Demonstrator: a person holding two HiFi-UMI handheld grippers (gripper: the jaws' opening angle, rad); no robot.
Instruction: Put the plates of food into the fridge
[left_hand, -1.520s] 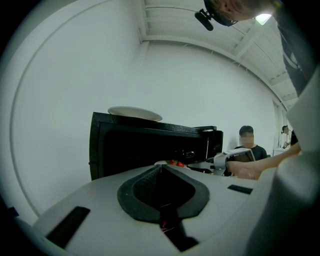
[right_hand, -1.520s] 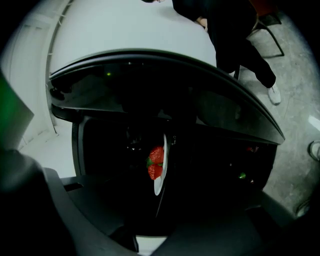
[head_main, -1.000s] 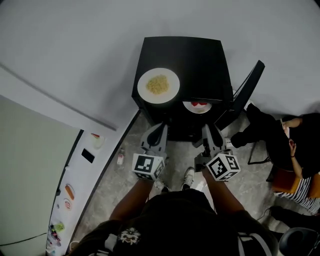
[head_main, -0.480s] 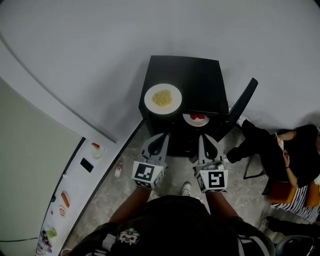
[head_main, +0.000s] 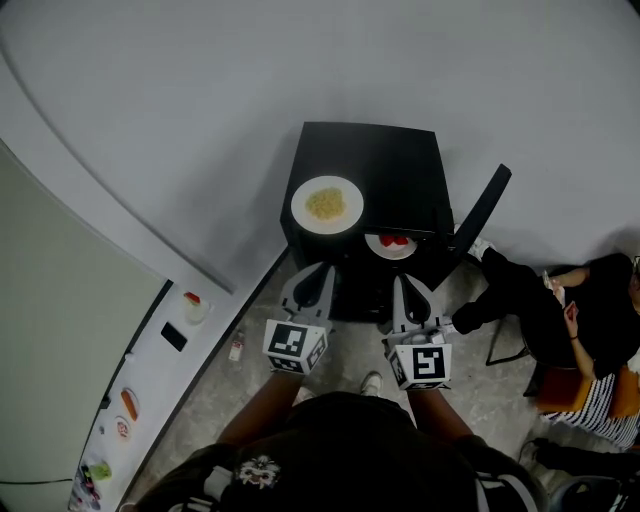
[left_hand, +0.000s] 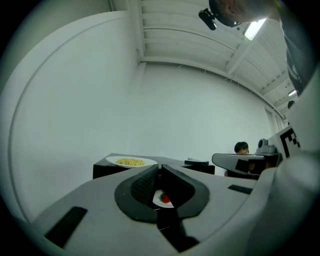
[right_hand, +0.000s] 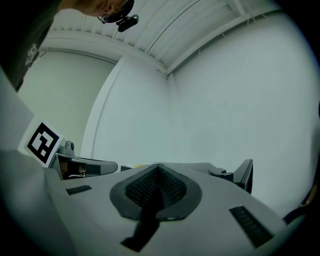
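A small black fridge (head_main: 395, 160) stands against the wall with its door (head_main: 481, 214) swung open to the right. On its top lies a white plate of yellow food (head_main: 327, 204) (left_hand: 131, 161). A second plate with red food (head_main: 391, 244) (left_hand: 163, 198) sits on a shelf inside. My left gripper (head_main: 318, 273) (left_hand: 159, 167) is level in front of the opening, shut and empty. My right gripper (head_main: 400, 279) (right_hand: 158, 167) is beside it, also shut with nothing in it. Both are short of the fridge.
A person (head_main: 590, 300) sits on a chair at the right, near the open door. A white counter (head_main: 160, 370) with small food items and a phone runs along the left. A small bottle (head_main: 240, 343) stands on the floor by it.
The right gripper has rolled upright, so its marker cube now sits square. Both grippers have drawn slightly back from the fridge. The plates have not moved.
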